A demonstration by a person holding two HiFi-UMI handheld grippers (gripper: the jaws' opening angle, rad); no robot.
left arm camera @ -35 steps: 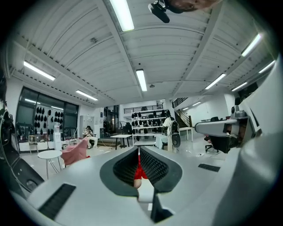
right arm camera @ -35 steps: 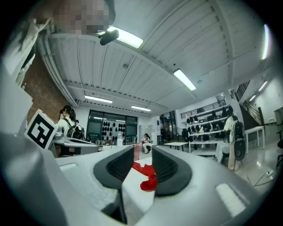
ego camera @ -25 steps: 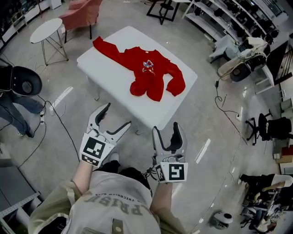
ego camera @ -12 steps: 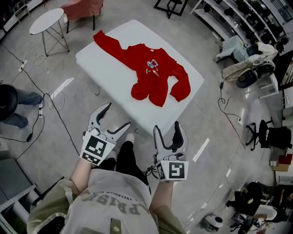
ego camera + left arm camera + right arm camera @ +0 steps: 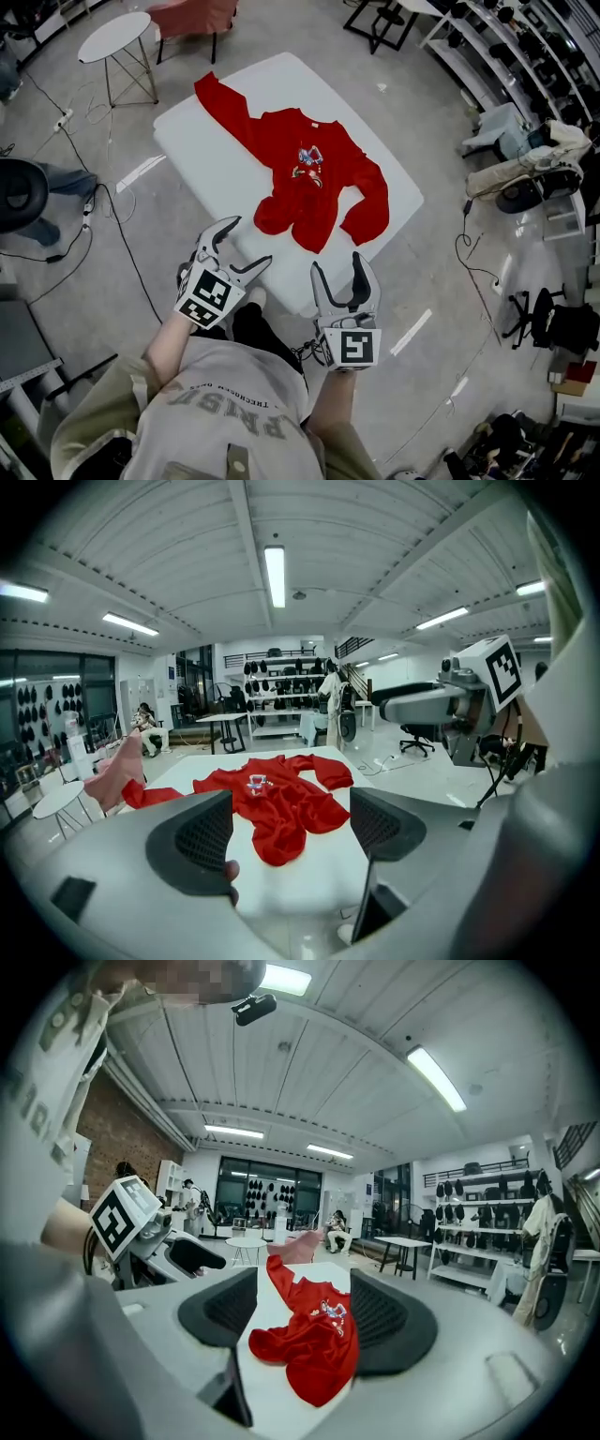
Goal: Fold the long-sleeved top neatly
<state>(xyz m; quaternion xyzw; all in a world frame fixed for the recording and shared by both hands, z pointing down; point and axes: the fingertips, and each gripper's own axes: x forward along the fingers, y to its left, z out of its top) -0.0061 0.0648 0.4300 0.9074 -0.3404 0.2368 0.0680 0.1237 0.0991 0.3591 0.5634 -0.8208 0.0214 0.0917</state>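
Top (image 5: 323, 192) lies nearer left claw (image 5: 247, 244) and right claw (image 5: 339, 267) now; both gape.

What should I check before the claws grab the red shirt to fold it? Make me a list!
1. Left claw open and empty: ok.
2. Right claw open and empty: ok.
3. Red long-sleeved fabric top lies on the white rectangular table: ok.
4. Top spread flat: not ok, the hem is bunched and one sleeve is curled in.
5. Claws within touch of the top: not ok, both are apart from it, near the table's near edge.
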